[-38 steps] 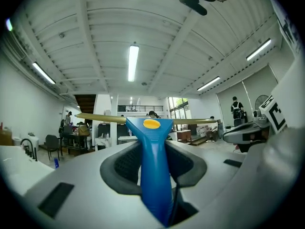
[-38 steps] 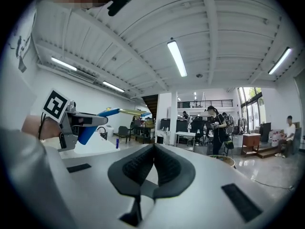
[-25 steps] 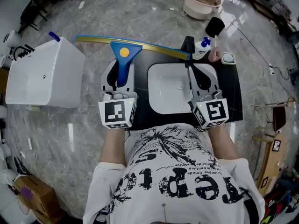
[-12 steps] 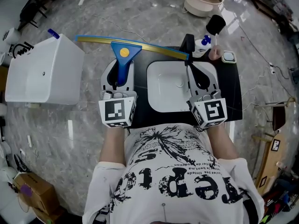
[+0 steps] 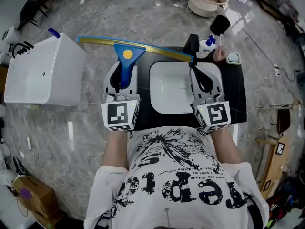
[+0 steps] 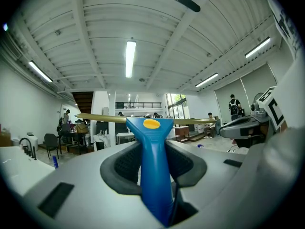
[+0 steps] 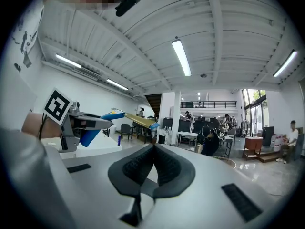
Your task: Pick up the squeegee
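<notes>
The squeegee has a blue handle (image 5: 125, 66) with a yellow dot and a long yellow blade (image 5: 143, 46) with blue ends. My left gripper (image 5: 123, 75) is shut on the handle and holds it level, blade crosswise ahead of the jaws. In the left gripper view the blue handle (image 6: 153, 166) runs up between the dark pads to the blade (image 6: 100, 118). My right gripper (image 5: 200, 75) hovers over the white basin (image 5: 167, 87), shut with nothing in it; its pads (image 7: 138, 168) meet at the tips. The right gripper view also catches the squeegee (image 7: 128, 119) at its left.
A black table (image 5: 236, 94) carries the white basin, a black brush (image 5: 219, 26) and a spray bottle (image 5: 208, 45) at its far right corner. A large white box (image 5: 45, 75) stands on the marble floor to the left. A round tub (image 5: 205, 1) sits far ahead.
</notes>
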The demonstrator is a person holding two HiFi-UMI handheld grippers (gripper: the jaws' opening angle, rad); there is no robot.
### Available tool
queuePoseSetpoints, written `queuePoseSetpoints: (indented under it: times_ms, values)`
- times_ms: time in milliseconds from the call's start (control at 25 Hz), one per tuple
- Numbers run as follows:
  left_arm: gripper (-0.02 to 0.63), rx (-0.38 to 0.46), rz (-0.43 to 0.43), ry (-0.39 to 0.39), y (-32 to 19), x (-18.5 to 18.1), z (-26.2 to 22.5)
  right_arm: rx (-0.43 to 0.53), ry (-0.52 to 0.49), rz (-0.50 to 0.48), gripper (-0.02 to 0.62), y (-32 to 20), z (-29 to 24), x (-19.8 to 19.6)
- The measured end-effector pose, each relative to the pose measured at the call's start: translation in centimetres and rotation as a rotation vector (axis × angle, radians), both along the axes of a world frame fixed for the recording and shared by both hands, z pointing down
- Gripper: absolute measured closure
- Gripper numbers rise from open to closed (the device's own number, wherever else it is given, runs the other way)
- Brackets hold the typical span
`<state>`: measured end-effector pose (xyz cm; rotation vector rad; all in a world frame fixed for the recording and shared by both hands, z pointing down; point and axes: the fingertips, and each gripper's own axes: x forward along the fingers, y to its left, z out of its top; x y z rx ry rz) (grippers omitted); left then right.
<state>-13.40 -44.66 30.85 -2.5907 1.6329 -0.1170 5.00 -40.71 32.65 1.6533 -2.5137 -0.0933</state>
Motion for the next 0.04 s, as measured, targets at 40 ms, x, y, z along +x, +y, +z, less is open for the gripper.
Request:
queuePoseSetpoints:
  times_ms: [40]
  values:
    - [0.460,0.000,0.001,0.001,-0.04,0.00,0.05,0.001,0.000,0.001,0.583,-0.03,0.01,-0.01]
